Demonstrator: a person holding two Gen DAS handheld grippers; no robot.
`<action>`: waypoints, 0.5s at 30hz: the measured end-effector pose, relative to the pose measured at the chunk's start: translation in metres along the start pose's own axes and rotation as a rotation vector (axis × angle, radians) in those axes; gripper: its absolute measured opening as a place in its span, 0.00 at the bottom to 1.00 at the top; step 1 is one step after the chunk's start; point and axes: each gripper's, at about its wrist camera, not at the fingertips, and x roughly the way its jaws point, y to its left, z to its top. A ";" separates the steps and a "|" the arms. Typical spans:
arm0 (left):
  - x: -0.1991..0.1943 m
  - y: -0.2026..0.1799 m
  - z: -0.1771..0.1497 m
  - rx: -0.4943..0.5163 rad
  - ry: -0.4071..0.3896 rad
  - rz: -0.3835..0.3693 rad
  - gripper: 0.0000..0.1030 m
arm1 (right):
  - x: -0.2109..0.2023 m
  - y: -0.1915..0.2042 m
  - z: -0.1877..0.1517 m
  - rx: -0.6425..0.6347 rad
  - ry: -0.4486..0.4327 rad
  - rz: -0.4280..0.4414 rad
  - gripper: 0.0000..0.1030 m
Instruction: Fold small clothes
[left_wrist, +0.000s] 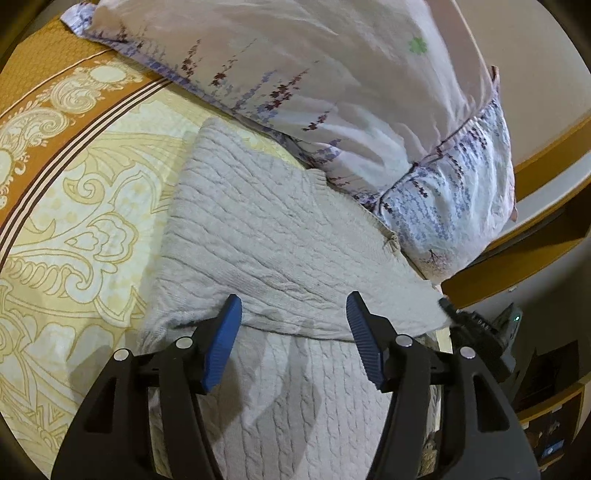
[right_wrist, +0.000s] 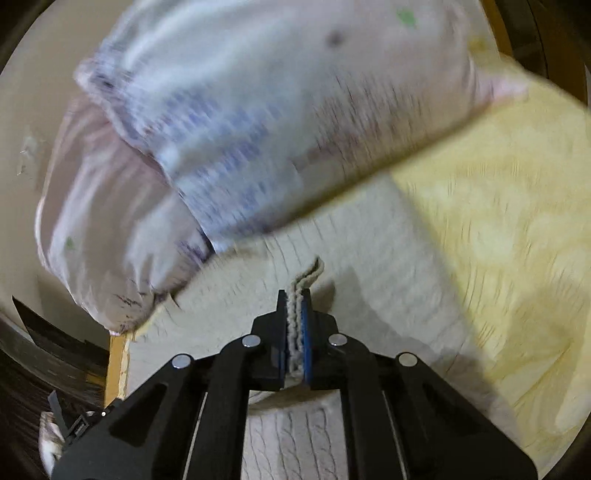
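Left wrist view: we see the left gripper (left_wrist: 293, 341) spread wide, its ribbed blue pads clasping nothing, poised above the sweater (left_wrist: 266, 236).
Sweater: pale grey cable knit, folded over itself, lying on the bedspread (left_wrist: 74, 206) against the pillow (left_wrist: 332, 92).
Bedspread: cream with gold scrollwork and an ochre border, sharp only in this view.
Pillow: smooth cotton printed with purple sprigs.
Right wrist view: blurred; we see the right gripper (right_wrist: 294, 334) clenched on a doubled edge of the sweater (right_wrist: 369, 258), its ribbed hem sticking up between the pads.
Seen only here: the pinched knit layers.
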 end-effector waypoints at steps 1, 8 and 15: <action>0.000 -0.002 -0.001 0.009 -0.001 0.000 0.60 | 0.002 -0.002 0.003 -0.007 -0.004 -0.047 0.06; -0.013 -0.003 -0.008 0.036 -0.004 0.005 0.60 | 0.024 -0.023 -0.002 0.018 0.093 -0.171 0.14; -0.055 0.009 -0.027 0.067 -0.025 0.013 0.60 | -0.046 -0.040 -0.008 -0.007 0.049 -0.068 0.58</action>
